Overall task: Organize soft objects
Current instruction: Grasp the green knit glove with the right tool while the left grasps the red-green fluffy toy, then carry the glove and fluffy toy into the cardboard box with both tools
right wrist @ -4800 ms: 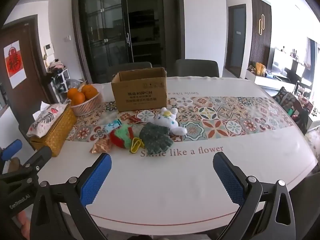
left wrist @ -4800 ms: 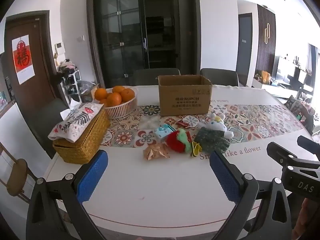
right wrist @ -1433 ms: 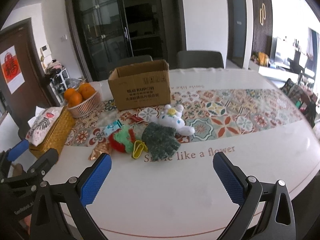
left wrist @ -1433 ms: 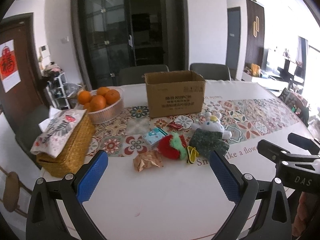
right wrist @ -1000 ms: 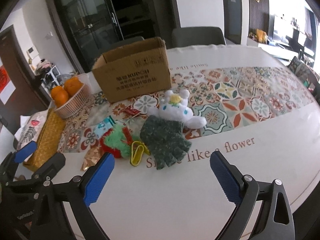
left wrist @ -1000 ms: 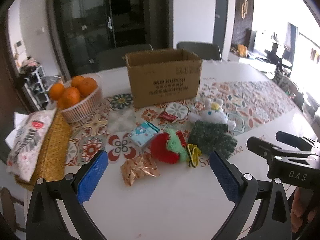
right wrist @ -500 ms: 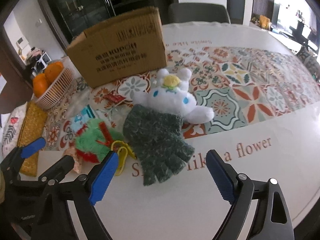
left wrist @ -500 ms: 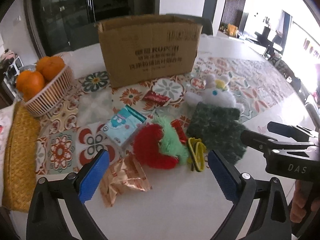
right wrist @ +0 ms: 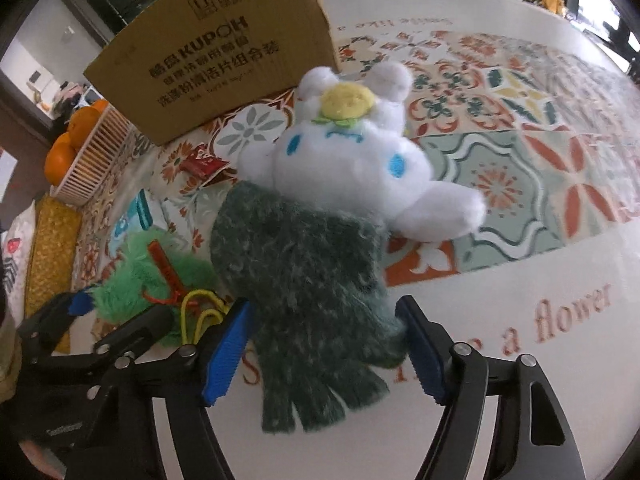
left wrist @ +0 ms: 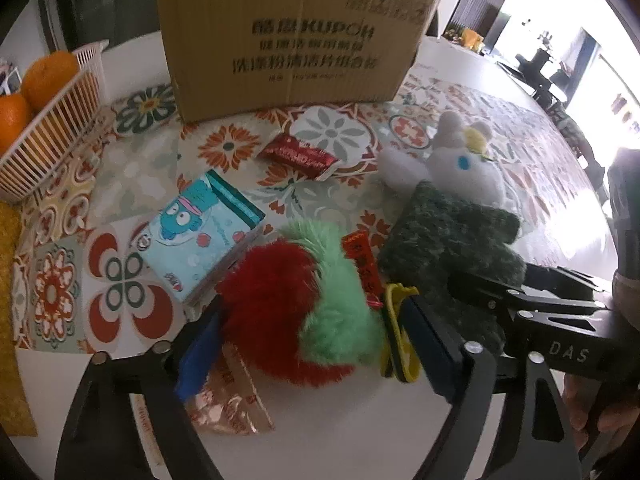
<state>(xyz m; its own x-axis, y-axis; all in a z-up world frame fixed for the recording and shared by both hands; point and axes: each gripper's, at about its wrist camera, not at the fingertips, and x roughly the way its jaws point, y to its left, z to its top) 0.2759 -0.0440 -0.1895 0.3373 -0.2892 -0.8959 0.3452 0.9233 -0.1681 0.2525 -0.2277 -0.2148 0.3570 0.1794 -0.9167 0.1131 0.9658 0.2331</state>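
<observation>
Lying flat on the surface (right wrist: 500, 360), the dark green knitted glove (right wrist: 308, 292) sits directly between the blue pads of your right gripper (right wrist: 326, 350); its long axis runs from the cuff under the white plush rabbit (right wrist: 360, 156) toward you, finger stubs nearest the camera. The jaws are closing around the palm section — the pads flank the knit but do not yet visibly press it.

Your left gripper (left wrist: 312, 344) brackets the red-and-green fluffy toy (left wrist: 300, 308) in the same way: jaws closing, toy between the pads, contact not confirmed. A yellow clip (left wrist: 396, 332) lies just beside the right-hand pad and may get caught.

The glove looks thick and limp — expect it to sag. The fluffy toy is rounded and compressible. The cardboard box (left wrist: 288, 40) stands beyond both items, the likely destination.
</observation>
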